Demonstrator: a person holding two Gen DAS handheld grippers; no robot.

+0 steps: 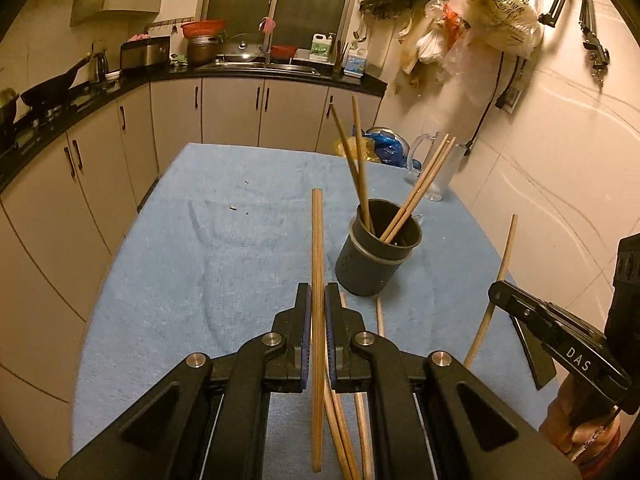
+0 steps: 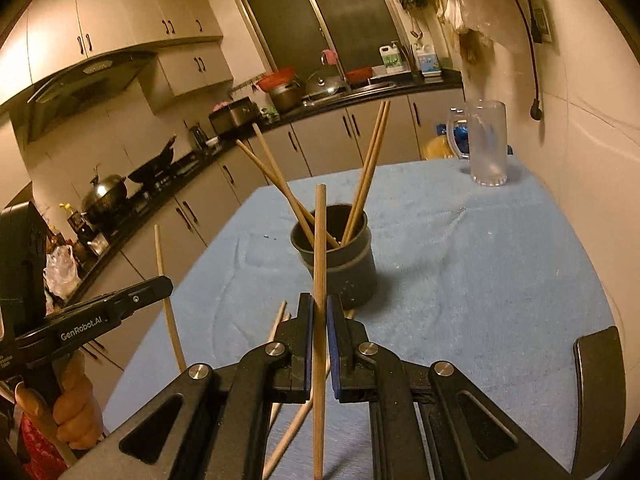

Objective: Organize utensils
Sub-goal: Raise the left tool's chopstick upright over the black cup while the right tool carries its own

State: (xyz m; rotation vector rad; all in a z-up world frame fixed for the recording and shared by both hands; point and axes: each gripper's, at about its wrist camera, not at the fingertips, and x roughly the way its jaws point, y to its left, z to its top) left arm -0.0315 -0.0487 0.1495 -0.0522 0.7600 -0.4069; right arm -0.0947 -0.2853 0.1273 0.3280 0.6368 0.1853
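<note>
Nearest to me, my left claw (image 1: 318,316) is closed down to a narrow slit on one chopstick (image 1: 317,248), which stands almost upright between the blue pads and pokes out well above and below them. My right claw (image 2: 319,320) is pinched the same way on a second chopstick (image 2: 320,248), also close to upright, its top end crossing in front of the cup from that camera. So I count two chopsticks in hand, one per claw.

Under the claws, on the blue cloth (image 1: 208,240), lie the loose chopsticks (image 1: 340,432). From the left camera I make out about four of them, fanned out and partly hidden behind the fingers, so I cannot give a firm number.

A little further out stands one dark round cup (image 1: 374,256), upright on the cloth. Four chopsticks sit in it: two leaning left (image 1: 354,160) and two leaning right (image 1: 424,184), each pair close together.

Beyond the cup, near the wall, is one clear glass mug (image 2: 487,144) with a handle, and behind it a blue bag (image 1: 386,146) at the table's far edge.

Furthest off runs the kitchen counter (image 1: 280,70) with pots, a sink and two white bottles, and plastic bags (image 1: 492,12) hang on the right wall
</note>
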